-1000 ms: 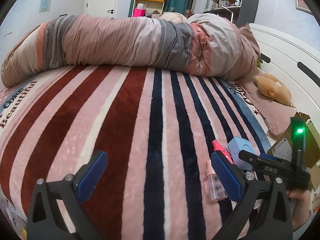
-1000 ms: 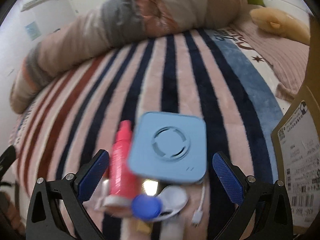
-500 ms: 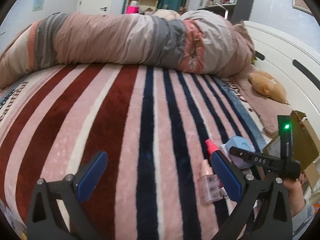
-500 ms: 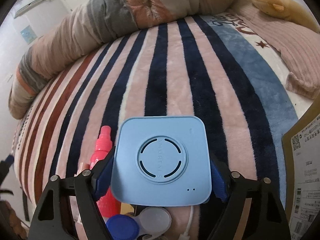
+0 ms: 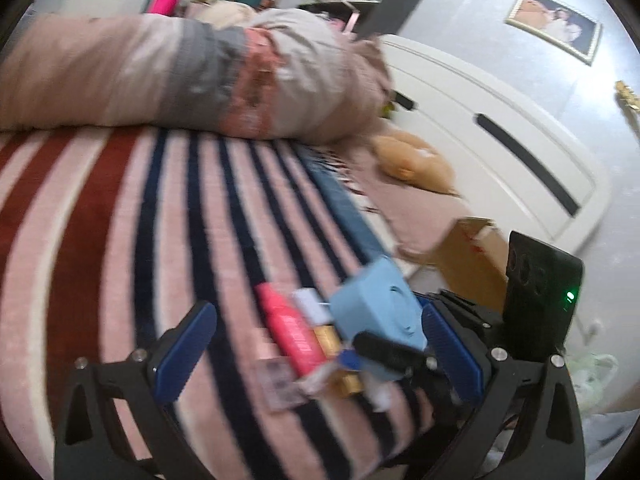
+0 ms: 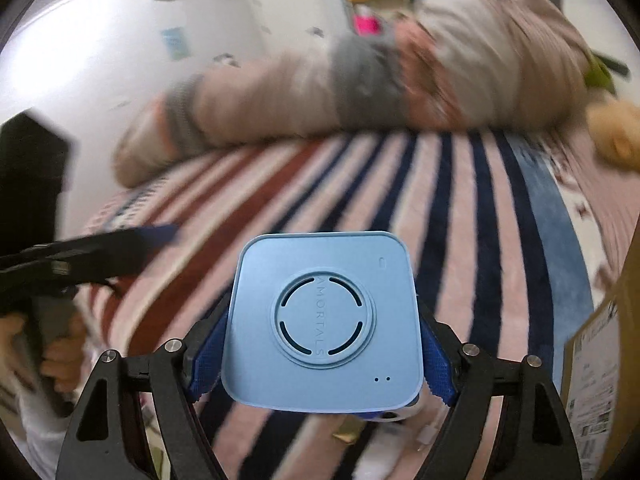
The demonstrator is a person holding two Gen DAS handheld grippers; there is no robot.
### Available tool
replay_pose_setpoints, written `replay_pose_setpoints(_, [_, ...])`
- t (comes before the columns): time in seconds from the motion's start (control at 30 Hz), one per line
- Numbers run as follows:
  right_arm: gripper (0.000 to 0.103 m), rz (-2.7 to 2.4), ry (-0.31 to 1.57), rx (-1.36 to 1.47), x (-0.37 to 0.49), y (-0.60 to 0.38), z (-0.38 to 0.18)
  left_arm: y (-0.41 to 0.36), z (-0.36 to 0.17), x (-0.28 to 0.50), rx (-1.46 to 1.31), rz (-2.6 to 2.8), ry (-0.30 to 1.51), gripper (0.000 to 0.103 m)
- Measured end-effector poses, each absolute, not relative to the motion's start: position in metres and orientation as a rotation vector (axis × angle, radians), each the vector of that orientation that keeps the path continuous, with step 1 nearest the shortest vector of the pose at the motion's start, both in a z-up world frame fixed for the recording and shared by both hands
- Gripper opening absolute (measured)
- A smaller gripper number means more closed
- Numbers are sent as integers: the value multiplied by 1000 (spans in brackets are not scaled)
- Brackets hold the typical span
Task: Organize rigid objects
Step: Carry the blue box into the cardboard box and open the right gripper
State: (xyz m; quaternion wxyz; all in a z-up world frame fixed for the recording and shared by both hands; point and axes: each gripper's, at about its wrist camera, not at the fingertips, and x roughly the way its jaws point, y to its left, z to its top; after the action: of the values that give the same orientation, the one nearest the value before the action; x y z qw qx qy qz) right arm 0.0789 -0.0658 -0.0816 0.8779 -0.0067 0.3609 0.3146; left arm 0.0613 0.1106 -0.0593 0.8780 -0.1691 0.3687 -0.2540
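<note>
My right gripper [image 6: 320, 356] is shut on a light blue square box [image 6: 324, 320] with a round vented disc on top, and holds it lifted above the striped blanket [image 6: 400, 184]. The left wrist view shows the same blue box [image 5: 376, 312] raised over a small pile: a pink spray bottle [image 5: 292, 332], a small clear pink bottle [image 5: 278, 384], a white piece [image 5: 308, 304] and gold tubes [image 5: 328, 336]. My left gripper [image 5: 316, 352] hangs open over the pile, nothing between its blue pads [image 5: 184, 344].
A cardboard box [image 5: 468, 256] stands at the bed's right edge, seen also as the cardboard box [image 6: 600, 360] with printed labels. A rolled duvet [image 5: 180, 76] lies across the far side. A tan plush toy [image 5: 412, 160] rests by the white headboard [image 5: 500, 128].
My right gripper closed on the blue box and lifted it off the pile. Both views tilted up and swung right, showing more of the walls and the headboard.
</note>
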Motion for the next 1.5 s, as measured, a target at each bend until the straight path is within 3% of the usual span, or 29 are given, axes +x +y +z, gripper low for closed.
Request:
replay_pose_setpoints(0.07, [79, 711, 690, -34, 62, -64, -65, 102, -51, 60, -383, -593, 764, 99])
replay_pose_setpoints(0.23, [79, 748, 577, -60, 35, -73, -39, 79, -28, 54, -432, -718, 767, 78])
replay_pose_setpoints(0.33, [79, 759, 518, -42, 24, -87, -24, 59, -13, 48, -420, -771, 764, 60])
replay_pose_setpoints(0.4, [79, 749, 492, -33, 16, -100, -17, 43, 0, 46, -390, -779, 751, 40])
replay_pose_setpoints(0.5, [79, 724, 460, -35, 9, -121, -6, 16, 18, 45, -328, -781, 720, 35])
replay_pose_setpoints(0.77, [79, 607, 436, 39, 2, -210, 21, -88, 51, 56, -141, -849, 700, 34])
replay_pose_setpoints(1.0, [79, 492, 540, 86, 20, -290, 8, -180, 35, 86, -20, -939, 822, 34])
replay_pose_setpoints(1.4, [79, 407, 692, 101, 44, -332, -41, -240, -3, 103, 89, -928, 963, 35])
replay_pose_setpoints(1.5, [82, 386, 690, 95, 43, -330, -40, -240, -6, 103, 107, -910, 961, 43])
